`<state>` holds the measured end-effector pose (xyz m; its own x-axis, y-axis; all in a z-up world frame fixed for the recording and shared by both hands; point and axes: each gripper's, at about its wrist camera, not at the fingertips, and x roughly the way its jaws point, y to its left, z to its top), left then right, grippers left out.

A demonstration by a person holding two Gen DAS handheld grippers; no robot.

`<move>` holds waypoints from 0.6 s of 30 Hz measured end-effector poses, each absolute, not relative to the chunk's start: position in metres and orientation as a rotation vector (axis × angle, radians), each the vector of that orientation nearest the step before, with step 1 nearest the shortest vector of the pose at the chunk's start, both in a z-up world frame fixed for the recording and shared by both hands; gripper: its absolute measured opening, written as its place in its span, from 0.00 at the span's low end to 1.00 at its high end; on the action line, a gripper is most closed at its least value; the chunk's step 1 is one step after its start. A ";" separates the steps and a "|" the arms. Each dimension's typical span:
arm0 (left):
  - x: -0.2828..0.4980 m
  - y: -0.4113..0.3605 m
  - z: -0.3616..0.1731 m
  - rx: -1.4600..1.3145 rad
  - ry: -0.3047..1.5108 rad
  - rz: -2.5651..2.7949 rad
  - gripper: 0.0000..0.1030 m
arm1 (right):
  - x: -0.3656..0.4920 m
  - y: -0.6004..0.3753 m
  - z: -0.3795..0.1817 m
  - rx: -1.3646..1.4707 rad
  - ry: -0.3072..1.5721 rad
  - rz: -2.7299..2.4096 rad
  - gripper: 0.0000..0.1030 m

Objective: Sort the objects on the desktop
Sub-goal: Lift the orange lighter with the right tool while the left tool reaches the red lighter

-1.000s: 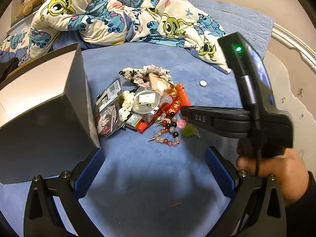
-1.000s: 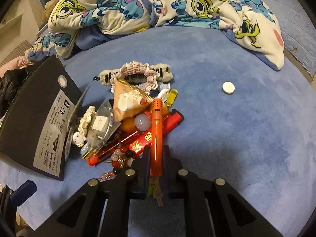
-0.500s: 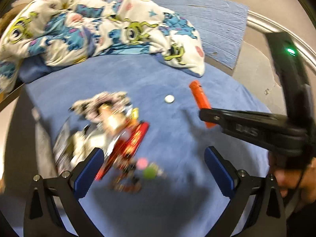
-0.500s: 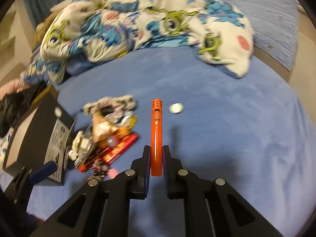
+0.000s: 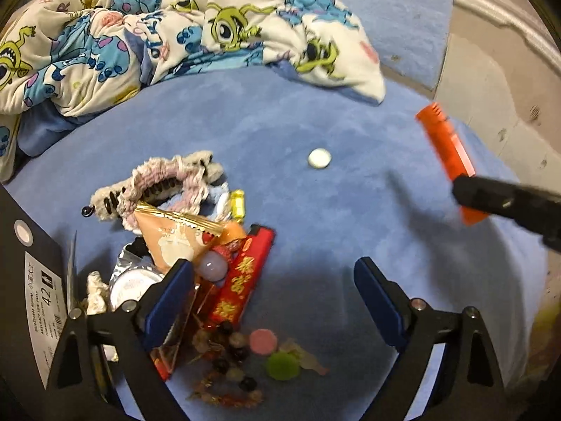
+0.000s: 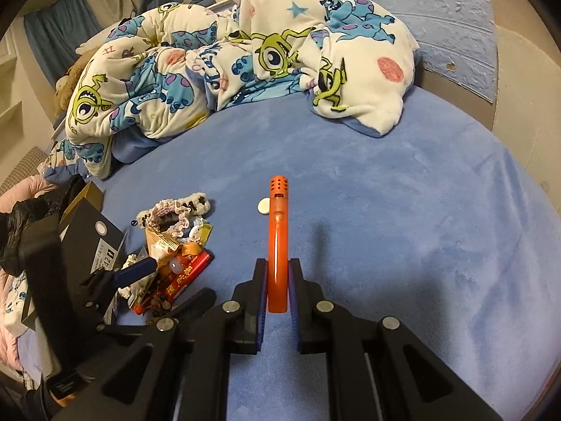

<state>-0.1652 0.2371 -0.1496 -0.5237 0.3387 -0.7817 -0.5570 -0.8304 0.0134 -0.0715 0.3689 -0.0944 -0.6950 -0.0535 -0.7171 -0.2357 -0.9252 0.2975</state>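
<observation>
Above the blue plush bedcover (image 6: 403, 210), at two o'clock from the heap of trinkets (image 5: 196, 245), we are carrying the slim orange plastic lighter (image 6: 277, 245), clenched in the right gripper (image 6: 277, 291). The left gripper (image 5: 273, 301) is hanging released over the heap. We are judging it best to lower the lighter flat, apart from the small white round tablet (image 5: 319, 158).

Box (image 5: 31, 280) left of clutter pile (image 5: 196, 245); disc (image 5: 319, 158) right, apart; blanket (image 5: 175, 28) behind.
</observation>
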 end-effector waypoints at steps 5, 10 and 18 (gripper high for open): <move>-0.170 0.240 -0.158 -1.122 0.401 2.346 0.86 | -0.072 0.361 -0.096 -1.209 0.509 2.736 0.11; -0.176 0.232 -0.164 -1.154 0.344 2.355 0.59 | -0.072 0.359 -0.098 -1.221 0.509 2.732 0.11; -0.178 0.224 -0.163 -1.168 0.373 2.392 0.36 | -0.073 0.354 -0.098 -1.233 0.504 2.732 0.11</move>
<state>-0.1781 0.2243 -0.1633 -0.5406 0.2756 -0.7949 -0.5042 -0.8625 0.0439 -0.0732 0.3543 -0.0983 -0.6664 -0.0424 -0.7444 -0.2260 -0.9399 0.2558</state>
